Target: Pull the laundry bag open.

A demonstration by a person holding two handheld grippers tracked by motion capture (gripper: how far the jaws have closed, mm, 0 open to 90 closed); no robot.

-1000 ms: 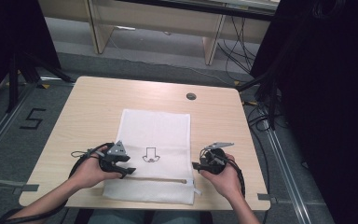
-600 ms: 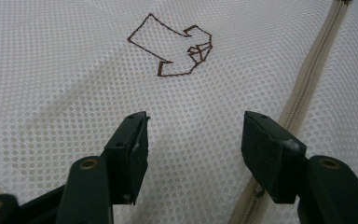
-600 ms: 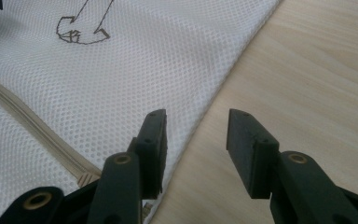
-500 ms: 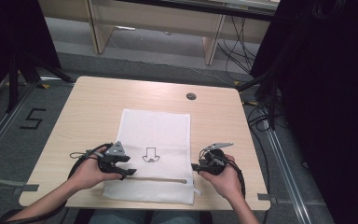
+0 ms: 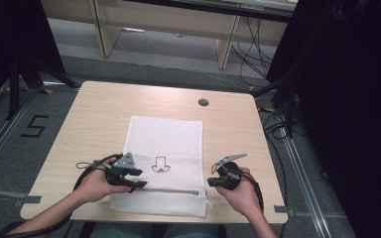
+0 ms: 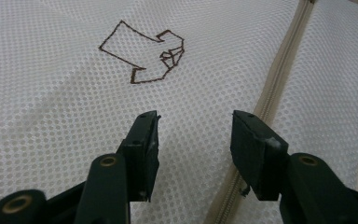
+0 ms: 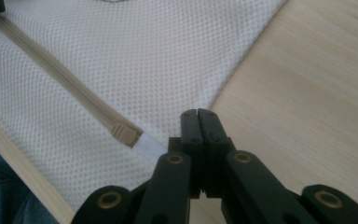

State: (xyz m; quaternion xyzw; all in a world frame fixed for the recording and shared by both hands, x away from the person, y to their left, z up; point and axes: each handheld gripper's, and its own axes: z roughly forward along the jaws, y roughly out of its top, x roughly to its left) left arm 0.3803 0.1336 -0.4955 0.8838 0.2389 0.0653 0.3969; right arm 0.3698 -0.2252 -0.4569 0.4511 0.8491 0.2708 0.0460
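Left claw (image 6: 193,126): I held it spread wide over the mesh bag (image 6: 65,93), beside its zipper (image 6: 279,79).
Right claw (image 7: 199,122): pressed fully together at the bag's edge, gripping nothing I could see.
Bag: flat on the surface (image 5: 89,114).

"5" on floor (image 5: 33,127), arrow on mesh bag (image 5: 160,164)

Both claws, left claw (image 5: 138,177) and right claw (image 5: 212,182), are black with brass rivets, grey three-cornered top plates and trailing black cables

Light wooden table (image 5: 99,114) on grey floor (image 5: 10,129), black curtains (image 5: 347,99) alongside.
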